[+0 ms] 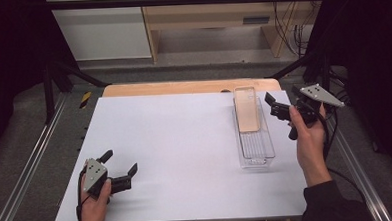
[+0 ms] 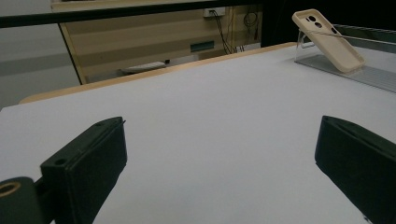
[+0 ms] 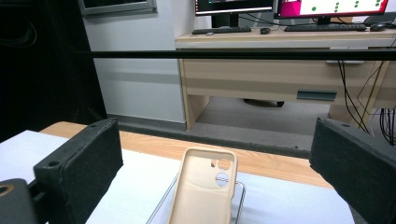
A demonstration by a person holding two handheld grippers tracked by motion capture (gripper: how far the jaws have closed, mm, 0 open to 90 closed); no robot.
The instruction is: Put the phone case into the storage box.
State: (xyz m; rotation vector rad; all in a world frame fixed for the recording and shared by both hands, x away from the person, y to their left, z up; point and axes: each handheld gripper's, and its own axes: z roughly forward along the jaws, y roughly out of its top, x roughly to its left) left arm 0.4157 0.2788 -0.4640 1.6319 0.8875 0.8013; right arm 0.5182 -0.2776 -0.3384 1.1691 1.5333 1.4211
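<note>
Beige and soft-looking, the phone case (image 1: 246,110) lies tilted in the clear tray (image 1: 256,153), its camera-cutout end propped up on the tray's far rim and its lower end resting on the tray floor. We hold the right gripper (image 1: 280,107) just beside that raised end, above the table, jaws spread wide and gripping nothing; in the right gripper view the case (image 3: 204,191) sits low and centred between the two jaws, ahead of them and not yet touched. Our left gripper (image 1: 120,170) rests low over the white table (image 1: 176,156), well apart from the tray, its jaws also wide and empty; from its own view the case (image 2: 329,41) shows far off to the upper right, leaning on the tray (image 2: 369,74). We judge that we are in the approach, lining the right gripper up for a pick of the case. The next move calls for easing forward and down until the jaws straddle the raised end across its width, then closing gently, since a thin flexible case may bow or slip. We should keep clear of the tray rim, as a nudge there could slide the light tray.
</note>
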